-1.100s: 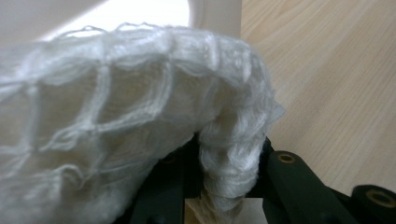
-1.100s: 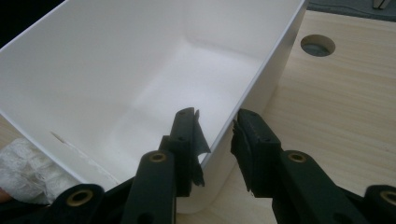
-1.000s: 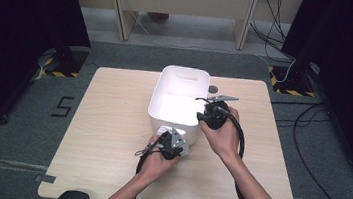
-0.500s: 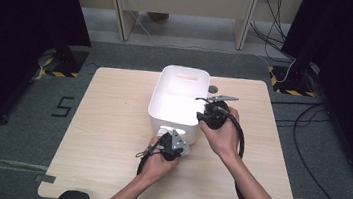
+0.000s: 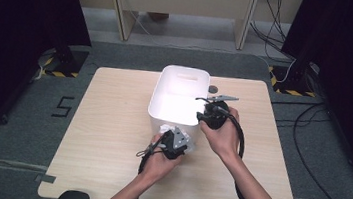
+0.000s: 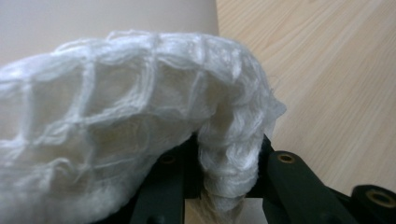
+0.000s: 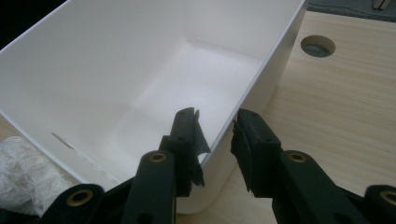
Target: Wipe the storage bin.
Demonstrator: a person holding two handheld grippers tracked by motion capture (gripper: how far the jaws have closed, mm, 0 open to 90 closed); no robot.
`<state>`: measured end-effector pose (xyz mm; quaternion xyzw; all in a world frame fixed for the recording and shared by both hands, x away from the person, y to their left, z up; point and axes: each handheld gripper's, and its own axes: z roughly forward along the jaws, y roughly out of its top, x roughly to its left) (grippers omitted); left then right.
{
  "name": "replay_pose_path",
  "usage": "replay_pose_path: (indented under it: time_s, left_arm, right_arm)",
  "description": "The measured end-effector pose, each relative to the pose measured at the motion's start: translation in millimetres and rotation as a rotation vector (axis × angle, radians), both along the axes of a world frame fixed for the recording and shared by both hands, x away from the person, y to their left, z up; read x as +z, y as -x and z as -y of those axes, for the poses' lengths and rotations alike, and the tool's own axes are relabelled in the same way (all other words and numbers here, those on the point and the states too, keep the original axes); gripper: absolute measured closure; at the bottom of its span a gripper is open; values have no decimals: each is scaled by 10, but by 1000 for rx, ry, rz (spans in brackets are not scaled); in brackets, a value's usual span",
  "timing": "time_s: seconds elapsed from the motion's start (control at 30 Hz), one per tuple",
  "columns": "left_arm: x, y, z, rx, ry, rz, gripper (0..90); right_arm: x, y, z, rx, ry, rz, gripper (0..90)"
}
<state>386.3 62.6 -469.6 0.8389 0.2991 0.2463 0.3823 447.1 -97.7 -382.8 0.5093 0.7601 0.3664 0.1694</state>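
A white netted cloth [image 6: 116, 116] bulges over my left gripper [image 6: 229, 154], which is shut on a bunched fold of it. In the high view that gripper [image 5: 173, 133] sits on the table just in front of the white bin [image 5: 183, 70], with the cloth [image 5: 165, 129] against the bin's near wall. My right gripper [image 7: 217, 126] straddles the bin's right wall [image 7: 261, 70], one jaw inside and one outside, pads against the rim. From above, the right gripper [image 5: 204, 103] is at the bin's right side. The bin looks empty inside. The cloth [image 7: 23, 172] also shows by the bin's near corner.
The bin stands mid-table on a light wooden table [image 5: 111, 122]. A round cable hole [image 5: 213, 89] lies just right of the bin's far corner, also seen from the right gripper [image 7: 317, 45]. Cables trail from both grippers toward the table's near edge.
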Motion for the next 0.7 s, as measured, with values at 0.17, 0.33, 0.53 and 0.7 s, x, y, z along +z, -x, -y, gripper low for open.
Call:
replay_pose_path:
  time_s: [0.17,0.33,0.53,0.7]
  left_arm:
    - [105,19,31,-15,14,21,744]
    - [195,31,45,-22,29,33,744]
    - [340,40,59,-31,49,49,744]
    - [369,39,68,-35,42,47,744]
  right_arm:
    - [0,-1,1,-1,-1,-1,693]
    - [1,0,0,-1,0,-1,693]
    - [1,0,-1,-3,-1,-3,693]
    - [2,0,-1,-5,-2,-5,692]
